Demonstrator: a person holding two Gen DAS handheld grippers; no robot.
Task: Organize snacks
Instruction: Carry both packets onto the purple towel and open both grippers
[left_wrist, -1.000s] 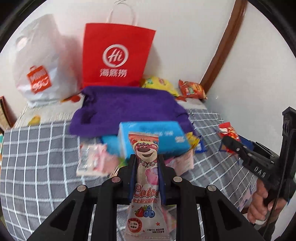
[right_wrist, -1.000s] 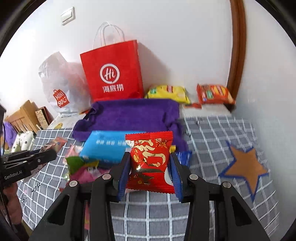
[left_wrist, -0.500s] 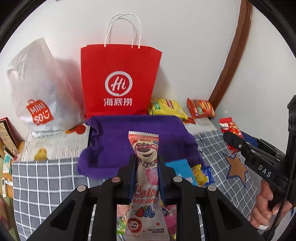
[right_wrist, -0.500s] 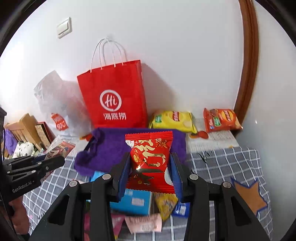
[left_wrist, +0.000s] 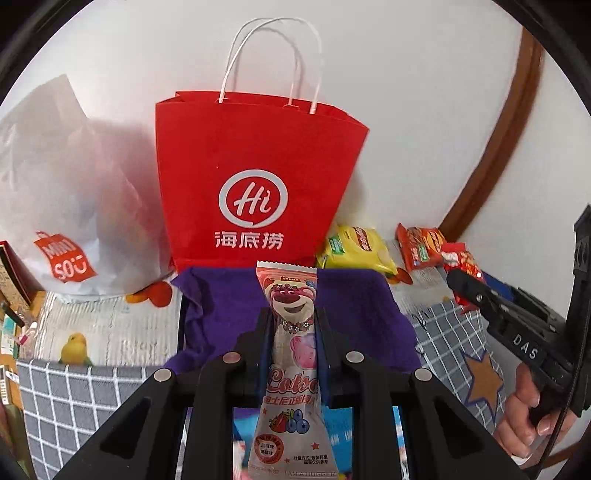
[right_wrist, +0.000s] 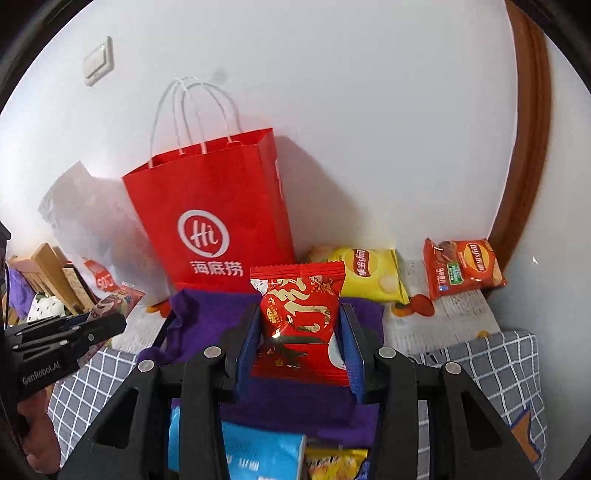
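Left wrist: tool (left_wrist: 291, 325) clamps pink pkt (left_wrist: 293, 354)

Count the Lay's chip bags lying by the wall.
2. A yellow Lay's bag lies right beside the red paper bag; an orange Lay's bag lies farther right near the brown trim. Others may be hidden.

Pink Lotso pouch (left_wrist: 293, 354): tall narrow packet, bear print, berry picture low down; upright, clamped between left gripper (left_wrist: 293, 328) jaws, top edge at 12 o'clock.
Red foil packet (right_wrist: 301, 321): squarish, gold characters, crimped top edge; upright, pinched between right gripper (right_wrist: 301, 325) jaws.
Yellow chip bag (right_wrist: 369, 273): lying flat by wall, 1 o'clock of red packet.
Orange chip bag (right_wrist: 461, 269): lying flat, 3 o'clock of yellow bag, near it.
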